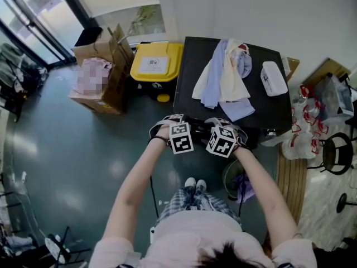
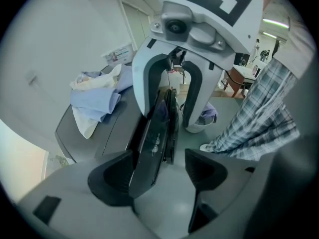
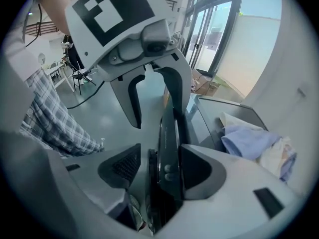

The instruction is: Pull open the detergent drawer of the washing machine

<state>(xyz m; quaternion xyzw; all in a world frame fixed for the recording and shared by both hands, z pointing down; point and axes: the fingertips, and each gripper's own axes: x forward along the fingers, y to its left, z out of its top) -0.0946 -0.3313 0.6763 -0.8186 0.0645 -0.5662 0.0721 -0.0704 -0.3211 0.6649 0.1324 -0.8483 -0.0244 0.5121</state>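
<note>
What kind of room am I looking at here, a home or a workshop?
Probably a laundry corner in some work or test space: a dark washing machine with clothes heaped on top, a cardboard box and yellow bin beside it, tall glass doors nearby.

Clothes (image 1: 223,77) lie on the washing machine (image 1: 192,60), a bin (image 1: 156,63) to its left.
</note>
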